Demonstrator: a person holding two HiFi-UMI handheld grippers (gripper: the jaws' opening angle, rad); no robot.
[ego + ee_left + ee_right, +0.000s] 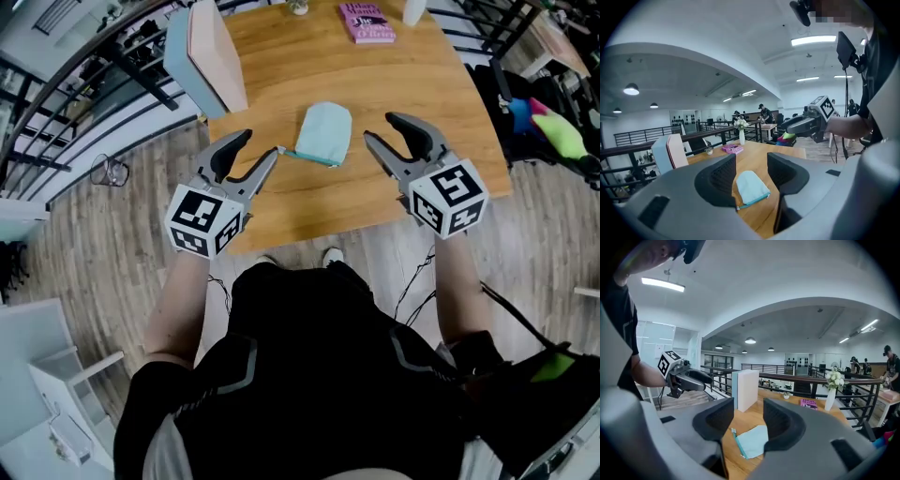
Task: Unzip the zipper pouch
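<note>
A light teal zipper pouch [323,133] lies flat on the wooden table [281,211], its darker zipper running along the near edge with the pull end at the left [281,150]. My left gripper [260,143] hovers open just left of the pouch, its tips close to the pull end. My right gripper [380,127] is open just right of the pouch. Nothing sits between either pair of jaws. In the left gripper view the pouch [751,187] shows between and beyond the open left gripper [751,161]. In the right gripper view the pouch [752,441] lies ahead of the open right gripper [747,411].
A white and teal box [206,56] stands upright at the table's far left. A pink book [366,21] lies at the far edge, and a white vase with flowers [742,136] stands near it. A railing [112,84] runs past the table's left side.
</note>
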